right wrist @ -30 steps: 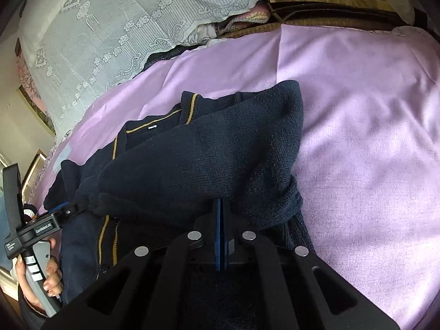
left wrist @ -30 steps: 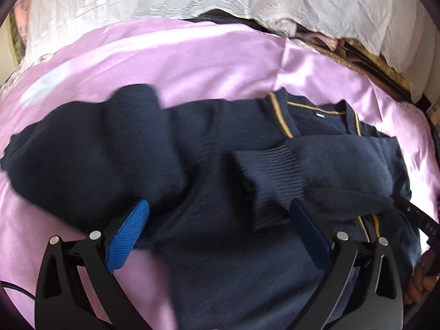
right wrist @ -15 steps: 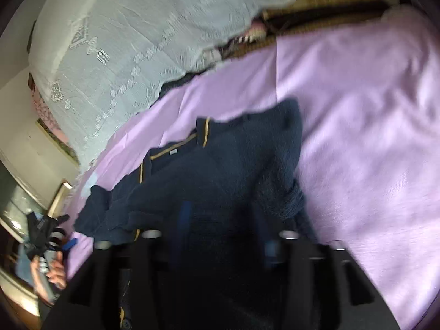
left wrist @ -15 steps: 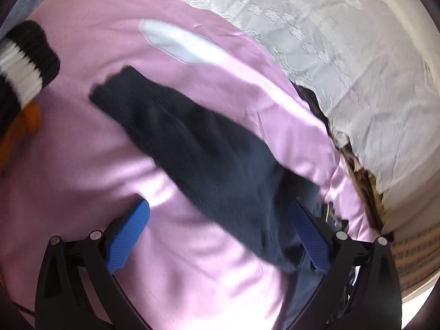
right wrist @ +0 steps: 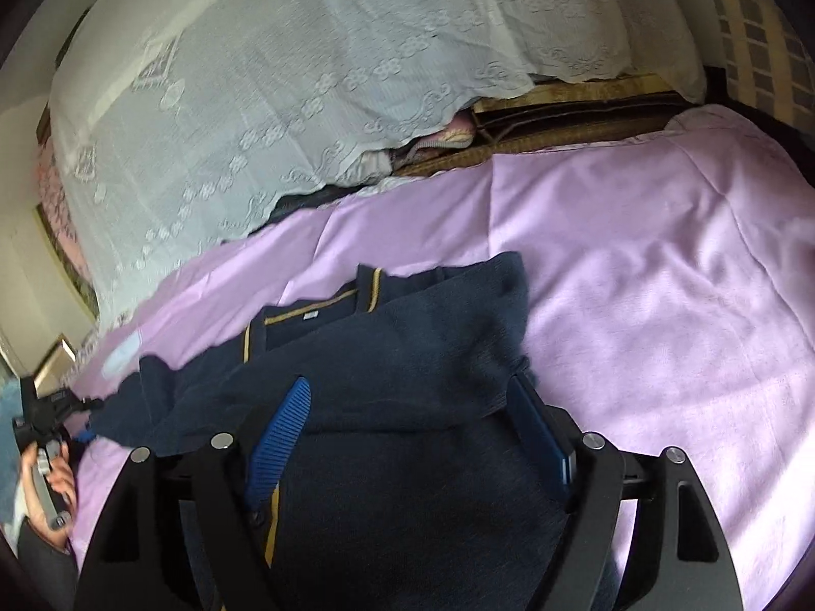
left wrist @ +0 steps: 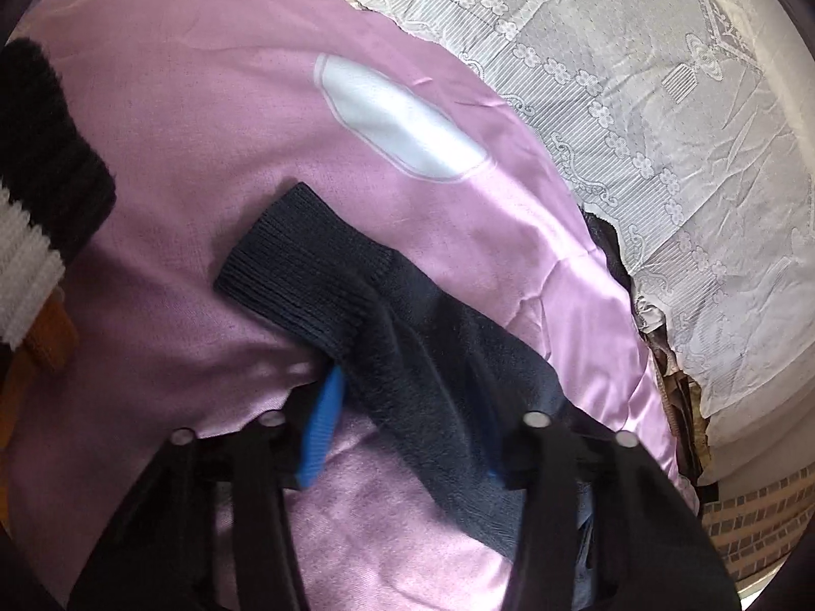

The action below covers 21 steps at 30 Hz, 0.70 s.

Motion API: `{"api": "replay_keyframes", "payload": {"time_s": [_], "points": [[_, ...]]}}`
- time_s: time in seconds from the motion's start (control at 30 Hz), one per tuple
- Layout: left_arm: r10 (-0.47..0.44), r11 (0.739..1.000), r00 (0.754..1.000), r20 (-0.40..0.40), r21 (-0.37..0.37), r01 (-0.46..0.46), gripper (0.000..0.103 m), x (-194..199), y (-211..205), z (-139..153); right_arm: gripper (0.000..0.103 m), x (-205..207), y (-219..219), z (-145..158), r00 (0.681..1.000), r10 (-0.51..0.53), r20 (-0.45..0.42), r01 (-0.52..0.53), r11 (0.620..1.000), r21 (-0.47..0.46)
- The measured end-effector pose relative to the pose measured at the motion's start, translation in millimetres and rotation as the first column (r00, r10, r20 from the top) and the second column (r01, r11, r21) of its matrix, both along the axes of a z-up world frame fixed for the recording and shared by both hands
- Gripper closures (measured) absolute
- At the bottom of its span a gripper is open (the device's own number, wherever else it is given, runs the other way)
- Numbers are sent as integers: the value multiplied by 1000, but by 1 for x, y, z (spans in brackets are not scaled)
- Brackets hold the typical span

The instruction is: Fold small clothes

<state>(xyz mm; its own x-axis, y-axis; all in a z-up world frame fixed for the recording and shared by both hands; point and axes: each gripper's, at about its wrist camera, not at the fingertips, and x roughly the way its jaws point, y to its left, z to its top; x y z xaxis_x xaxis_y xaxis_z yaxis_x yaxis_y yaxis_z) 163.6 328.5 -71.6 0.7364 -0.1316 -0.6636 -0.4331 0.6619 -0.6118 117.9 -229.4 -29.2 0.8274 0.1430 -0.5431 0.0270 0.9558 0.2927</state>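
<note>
A: Sleeve status? Navy knitted cardigan with yellow trim (right wrist: 407, 371) lies on the pink satin bedspread (right wrist: 662, 280), collar toward the lace-covered back edge.

B: Left gripper (left wrist: 402, 422) is closing on the navy ribbed-cuff sleeve (left wrist: 316, 280), which stretches toward the bedspread's left side. Sleeve sits between the jaws; pad contact isn't clear.

A: Right gripper (right wrist: 412, 438)?

B: Jaws opening, released, hovering over the folded body, nothing pinched.

A: Handling?

B: Soft, thick knit, light, floppy, probably slides on satin. Grab just behind the ribbed cuff; it's the firmest bit.
</note>
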Motion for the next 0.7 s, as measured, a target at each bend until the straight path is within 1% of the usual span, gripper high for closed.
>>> {"api": "replay_keyframes", "payload": {"time_s": [0.1,0.17,0.2,0.27,0.3,0.33,0.4,0.43,0.47,0.57,0.63,0.7], "points": [[-4,1000,1000,8,8,4,76,-5,2,2,23,-5,11,-2,1000,14,-16,-14,999,-44],[-12,1000,1000,18,19,11,83,-8,0,5,23,-10,10,-1,1000,13,-9,-13,999,-38],[-15,999,1000,20,29,14,85,-9,-2,7,23,-12,9,-1,1000,11,-7,-11,1000,-29],[-20,996,999,26,84,18,86,-11,-10,15,23,-15,6,-3,1000,7,-15,-7,1000,-13],[-24,990,999,28,142,20,86,-12,-18,22,23,-14,3,-4,1000,4,-23,-4,1000,-3],[-24,975,999,29,222,17,86,-13,-28,32,23,-13,0,-6,999,1,-36,0,1000,13],[-30,933,999,39,359,14,86,-16,-50,48,23,-10,-5,-11,998,-7,-62,10,999,47],[-40,916,998,45,400,18,86,-16,-58,54,23,-10,-7,-12,998,-10,-68,14,998,59],[-58,894,997,53,448,28,86,-17,-72,62,23,-9,-10,-13,997,-13,-75,18,997,75],[-111,844,992,62,532,61,86,-14,-105,79,23,-8,-15,-17,996,-12,-85,22,993,114],[-147,822,987,61,563,88,86,-9,-124,90,23,-7,-17,-20,995,-7,-95,20,991,136],[-190,805,980,61,581,120,86,-4,-146,100,23,-5,-19,-22,994,-4,-105,20,988,153]]}}
